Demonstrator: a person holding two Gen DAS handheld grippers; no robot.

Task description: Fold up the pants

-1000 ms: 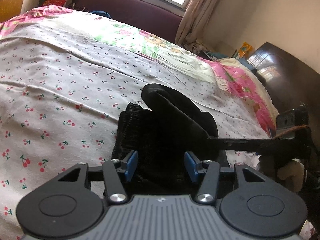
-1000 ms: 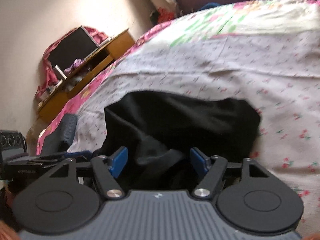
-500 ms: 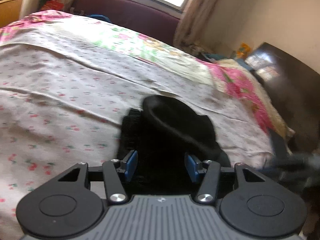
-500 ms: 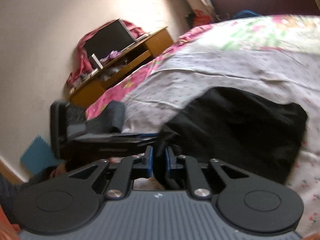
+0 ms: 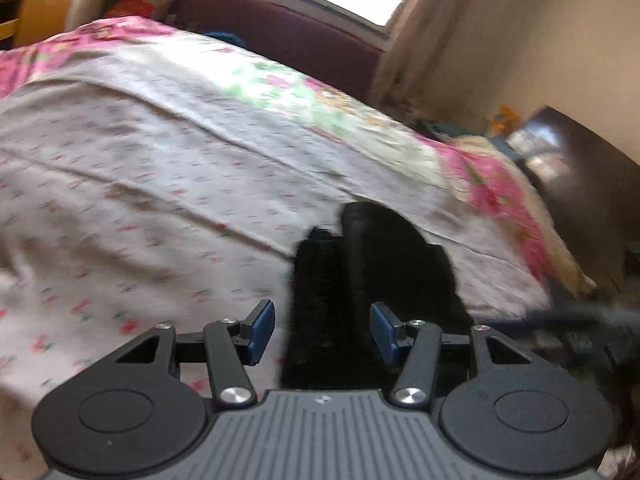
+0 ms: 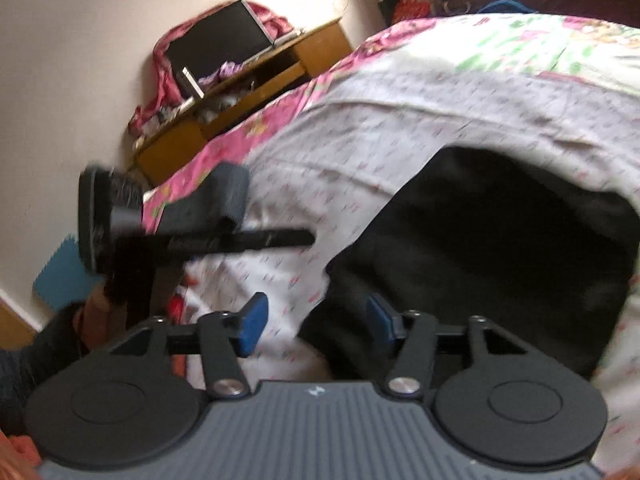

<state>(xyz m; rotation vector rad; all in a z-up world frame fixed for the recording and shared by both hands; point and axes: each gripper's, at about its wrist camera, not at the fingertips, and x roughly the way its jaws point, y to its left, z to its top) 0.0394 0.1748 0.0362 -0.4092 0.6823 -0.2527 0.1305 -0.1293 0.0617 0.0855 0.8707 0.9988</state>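
The black pants (image 5: 360, 280) lie in a folded bundle on the cherry-print bed sheet (image 5: 140, 200). In the right wrist view the pants (image 6: 500, 248) spread as a dark folded slab. My left gripper (image 5: 322, 330) is open, its blue pads either side of the near end of the bundle, holding nothing. My right gripper (image 6: 312, 326) is open above the near left edge of the pants. The left gripper's body (image 6: 192, 236) shows at the left of the right wrist view, held by a hand.
A floral pink bedspread (image 5: 500, 184) covers the bed's far side. A dark wooden headboard (image 5: 580, 168) stands at the right. A wooden desk (image 6: 248, 100) with a monitor stands by the wall. A window and maroon sofa back (image 5: 288, 32) lie beyond the bed.
My right gripper was shut on a fold of the pants half a second ago and has opened and let go. Both grippers have pulled back from the bundle.
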